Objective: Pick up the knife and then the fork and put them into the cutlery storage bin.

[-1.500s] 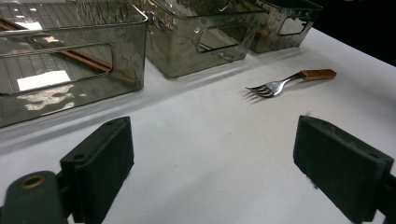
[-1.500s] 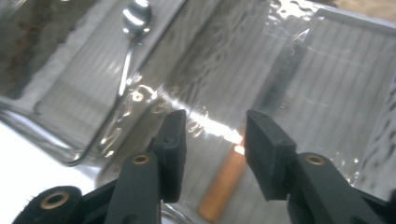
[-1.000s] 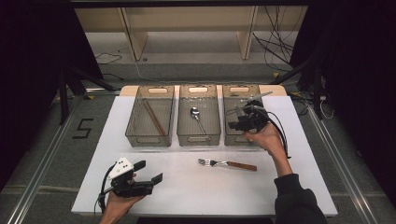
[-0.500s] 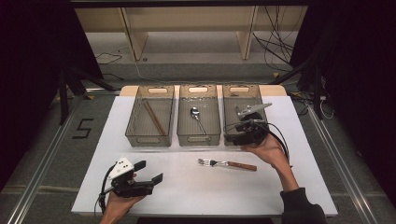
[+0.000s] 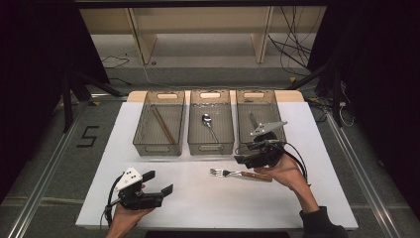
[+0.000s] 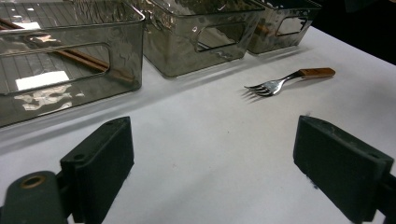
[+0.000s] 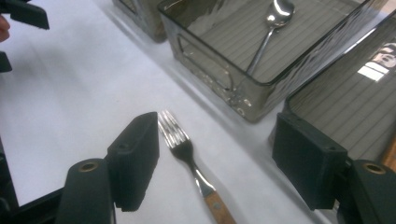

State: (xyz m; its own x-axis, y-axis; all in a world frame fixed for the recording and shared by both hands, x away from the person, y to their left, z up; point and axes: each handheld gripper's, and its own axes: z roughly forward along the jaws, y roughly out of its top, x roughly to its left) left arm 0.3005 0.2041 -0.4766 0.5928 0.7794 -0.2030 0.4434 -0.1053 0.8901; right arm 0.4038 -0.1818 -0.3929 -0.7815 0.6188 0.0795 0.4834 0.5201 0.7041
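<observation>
The bench (image 5: 163,198) carries 3 clear bins in a row, and the fork (image 5: 241,174) lies loose on the white surface just in front of the middle and right ones, tines toward the person's left, wooden handle toward the right. The right hand-held gripper (image 5: 246,159) hovers just above it; its jaws have just been opening and now stand wide, with nothing pressed between them.

The main risk, as I judge it, is the grasp itself. The fork is thin and flat against the bench, so pads closing too high could skate over it, and pads closing on the tines rather than the neck could flip it or push it along. The right gripper view shows the fork (image 7: 191,158) running between the jaws, tines beside the left pad. The jaws also stand close to the front wall of the middle bin (image 5: 210,130); a sideways slip could knock that bin.

The left hand-held gripper (image 5: 161,182) rests low near the bench's front left, jaws wide and empty, well apart from the fork.

The high view lays out all 3 bins: chopsticks (image 5: 162,124) in the left bin (image 5: 159,131), a spoon (image 5: 208,124) in the middle, and a utensil too small to name in the right bin (image 5: 259,116). The left gripper view gives the fork's (image 6: 287,80) low profile, flat against the surface.
</observation>
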